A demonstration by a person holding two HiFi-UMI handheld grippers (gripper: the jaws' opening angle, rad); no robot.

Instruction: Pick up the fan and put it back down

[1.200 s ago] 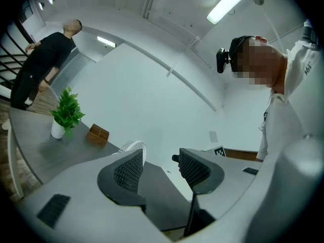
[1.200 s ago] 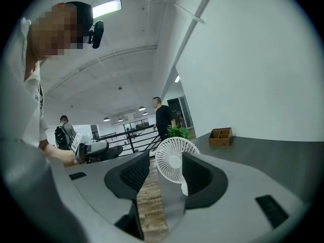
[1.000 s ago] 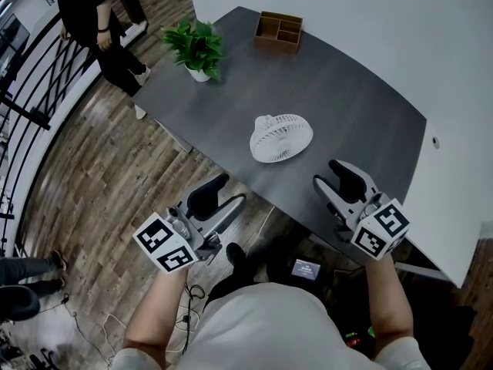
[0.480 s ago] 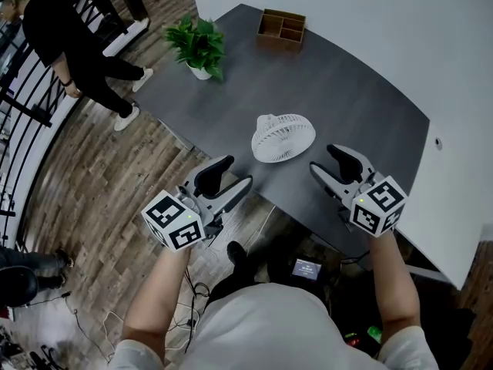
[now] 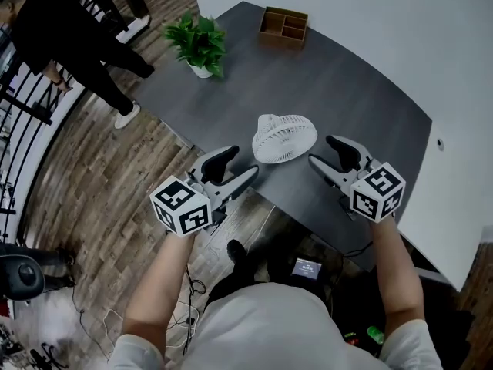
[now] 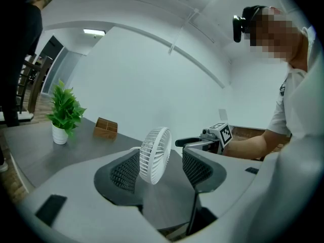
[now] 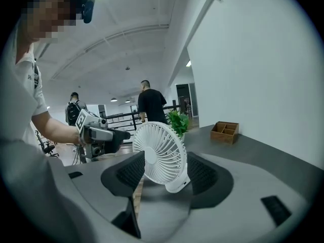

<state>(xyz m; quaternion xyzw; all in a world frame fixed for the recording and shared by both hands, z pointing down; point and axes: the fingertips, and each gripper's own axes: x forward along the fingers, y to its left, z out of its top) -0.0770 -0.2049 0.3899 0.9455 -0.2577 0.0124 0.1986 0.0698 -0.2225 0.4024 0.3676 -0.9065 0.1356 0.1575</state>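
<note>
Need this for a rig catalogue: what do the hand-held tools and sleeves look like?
The left tool and right tool are grey plastic with black textured pads and a white cube of black square markers behind; the shirt is white, short-sleeved.

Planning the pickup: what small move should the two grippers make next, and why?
Probably ease both inward toward the fan. It stands untouched on the table between the left tongs and right tongs; both have just been opening, empty and short of it.

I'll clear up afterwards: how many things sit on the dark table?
3: the white fan near the front edge of the table, the potted plant at its far left corner, the wooden organiser at its far end. None seems hidden.
</note>
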